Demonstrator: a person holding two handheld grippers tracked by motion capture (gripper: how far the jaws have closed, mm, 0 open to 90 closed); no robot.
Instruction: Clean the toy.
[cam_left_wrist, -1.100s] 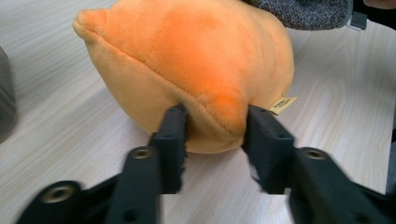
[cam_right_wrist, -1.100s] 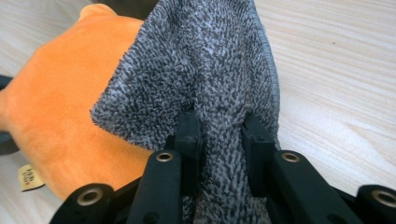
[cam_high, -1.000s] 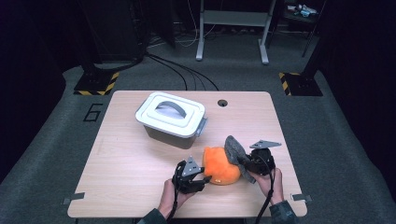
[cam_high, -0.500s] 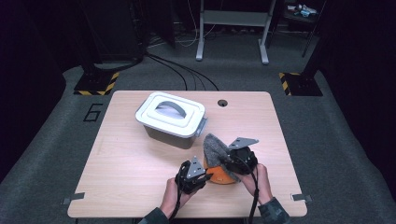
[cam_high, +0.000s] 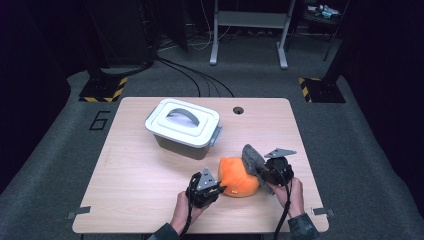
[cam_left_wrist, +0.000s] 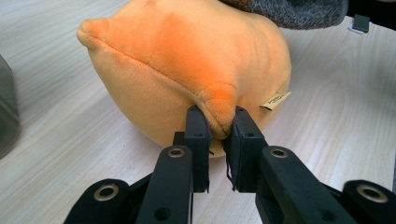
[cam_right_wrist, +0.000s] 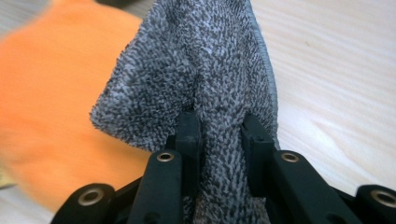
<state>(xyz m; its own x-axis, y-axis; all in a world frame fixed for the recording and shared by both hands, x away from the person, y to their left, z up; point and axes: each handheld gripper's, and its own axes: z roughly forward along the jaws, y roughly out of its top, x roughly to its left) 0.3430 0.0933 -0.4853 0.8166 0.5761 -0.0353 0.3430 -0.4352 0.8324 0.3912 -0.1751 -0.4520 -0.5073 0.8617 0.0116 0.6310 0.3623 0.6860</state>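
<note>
Left gripper (cam_left_wrist: 216, 122) now clamped on a small nub of the orange plush toy (cam_left_wrist: 187, 65), low centre in the left gripper view, jaws just finished closing with the soft fabric pinched between the pads. Seen from above, same gripper (cam_high: 216, 189) at lower centre of the frame, touching the toy (cam_high: 239, 176), itself resting on the wooden table (cam_high: 150, 170) just right of bottom centre. A second ago standing apart from the toy with jaws wider; now fastened to its near left edge, hand otherwise unmoved. Right gripper (cam_right_wrist: 218, 128) closed on a fold of grey fuzzy cloth (cam_right_wrist: 205, 60), held upright between the jaws in the middle of the right gripper view, blurred orange behind at left. From above, right gripper (cam_high: 264, 169) at lower right with the cloth (cam_high: 251, 157) draped against the toy's upper right side, after swinging in toward the toy half a second ago and settling a little back to the right since. White lidded box (cam_high: 183, 127) at upper left of centre, lid on, handle flat, well apart from both grippers and unchanged. Likely meaning: toy now pinned by the left side, cloth brought into contact, so wiping or wrapping of the toy ready to begin; box probably for later.
</note>
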